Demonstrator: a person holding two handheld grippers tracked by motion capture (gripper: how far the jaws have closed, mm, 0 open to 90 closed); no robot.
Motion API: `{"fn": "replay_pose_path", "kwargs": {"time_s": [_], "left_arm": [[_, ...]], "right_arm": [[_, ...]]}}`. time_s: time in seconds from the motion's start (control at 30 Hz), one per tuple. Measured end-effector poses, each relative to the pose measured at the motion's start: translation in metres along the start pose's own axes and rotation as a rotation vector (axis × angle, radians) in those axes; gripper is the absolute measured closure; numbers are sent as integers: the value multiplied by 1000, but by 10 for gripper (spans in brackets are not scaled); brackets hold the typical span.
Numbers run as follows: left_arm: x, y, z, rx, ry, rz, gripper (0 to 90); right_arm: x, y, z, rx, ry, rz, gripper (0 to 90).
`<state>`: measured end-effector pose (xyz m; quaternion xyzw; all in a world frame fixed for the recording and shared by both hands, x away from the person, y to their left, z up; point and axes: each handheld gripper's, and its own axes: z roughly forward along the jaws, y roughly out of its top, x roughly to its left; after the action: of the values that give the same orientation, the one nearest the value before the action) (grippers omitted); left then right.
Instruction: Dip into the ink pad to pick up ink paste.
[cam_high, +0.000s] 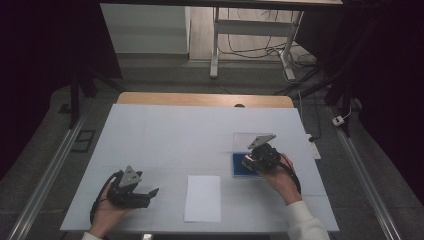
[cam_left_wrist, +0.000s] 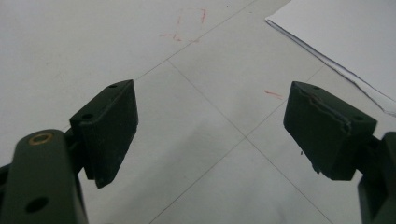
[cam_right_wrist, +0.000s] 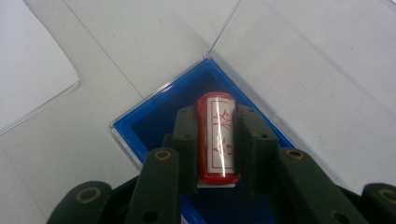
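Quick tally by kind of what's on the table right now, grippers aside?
Stamp, red, clamped in the right gripper: 1
Ink pad box, blue, clear lid open: 1
Paper sheet, white: 1
Total: 3
The left gripper holds nothing.

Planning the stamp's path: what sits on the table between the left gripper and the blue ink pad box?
In the high view, a white paper sheet lies between the left gripper and the blue ink pad box; otherwise bare tabletop.
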<state>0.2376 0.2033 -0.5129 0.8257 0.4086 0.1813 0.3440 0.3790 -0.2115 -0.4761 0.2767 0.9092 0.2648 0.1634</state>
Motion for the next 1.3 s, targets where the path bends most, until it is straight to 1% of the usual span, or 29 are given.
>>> {"fn": "replay_pose_path", "kwargs": {"time_s": [0.1,0.23,0.27,0.3,0.33,0.37,0.4,0.43,0.47,0.5,0.6,0.83,0.9,0.97,1.03,1.3], "left_arm": [[0,0,0,-2,0,0,179],[1,0,0,0,4,1,179],[1,0,0,1,8,3,179],[2,0,0,1,10,1,179],[2,0,0,-1,11,-2,179],[3,0,0,-1,10,-2,179],[3,0,0,-1,10,-2,179],[3,0,0,-1,12,-2,179],[3,0,0,0,11,-2,179],[3,0,0,1,11,-3,179],[2,0,0,1,11,1,179],[2,1,1,0,11,1,179],[2,1,1,-2,10,1,179],[3,1,0,-3,10,-2,179],[3,1,0,-5,10,-3,179],[2,1,1,-5,16,1,179]], "right_arm": [[1,0,0,2,-7,-4,703],[7,2,-1,10,-41,-24,700],[8,3,-2,5,-47,-34,699],[7,4,-5,-19,-37,-41,699],[6,4,-8,-25,-47,-49,699],[4,3,-11,-55,-57,-42,699],[0,2,-15,-94,-32,-15,698],[-3,2,-19,-123,7,13,698],[-4,2,-22,-135,15,27,698],[-5,2,-25,-136,8,29,698],[-5,0,-29,-154,32,50,698],[-6,0,-38,-187,36,62,697],[-6,1,-41,-193,34,53,697],[-5,2,-43,-204,37,57,697],[-5,3,-45,-213,36,51,697],[2,9,-53,-243,57,29,697]]}}
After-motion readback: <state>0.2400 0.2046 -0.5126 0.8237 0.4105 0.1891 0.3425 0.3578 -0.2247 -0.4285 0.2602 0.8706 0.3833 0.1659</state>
